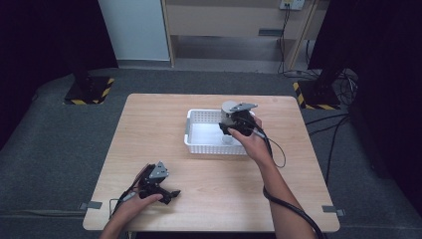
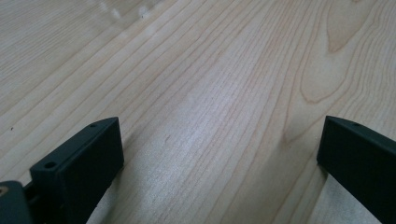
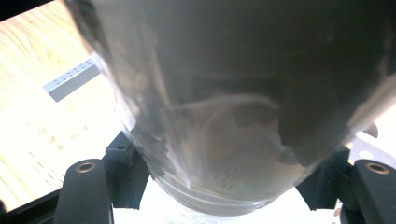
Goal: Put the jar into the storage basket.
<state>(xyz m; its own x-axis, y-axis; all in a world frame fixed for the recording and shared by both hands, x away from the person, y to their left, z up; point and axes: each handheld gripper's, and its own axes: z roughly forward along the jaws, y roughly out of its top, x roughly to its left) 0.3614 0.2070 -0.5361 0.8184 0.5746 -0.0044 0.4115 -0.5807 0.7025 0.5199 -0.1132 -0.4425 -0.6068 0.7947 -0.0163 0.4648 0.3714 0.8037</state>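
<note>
**Clear cup held over the white basket**

The right gripper (image 1: 234,128) is clamped on a clear plastic cup (image 3: 224,140), its 2 jaws pressing the cup's opposite walls, and holds it over the white perforated basket (image 1: 199,145) on the wooden table (image 1: 149,124). The left gripper (image 1: 166,191) rests near the table's front edge, jaws spread wide with nothing between them. The cup looks light, thin-walled and slick; it probably flexes under pressure, so a moderate squeeze across the mid-wall seems safest.
</note>
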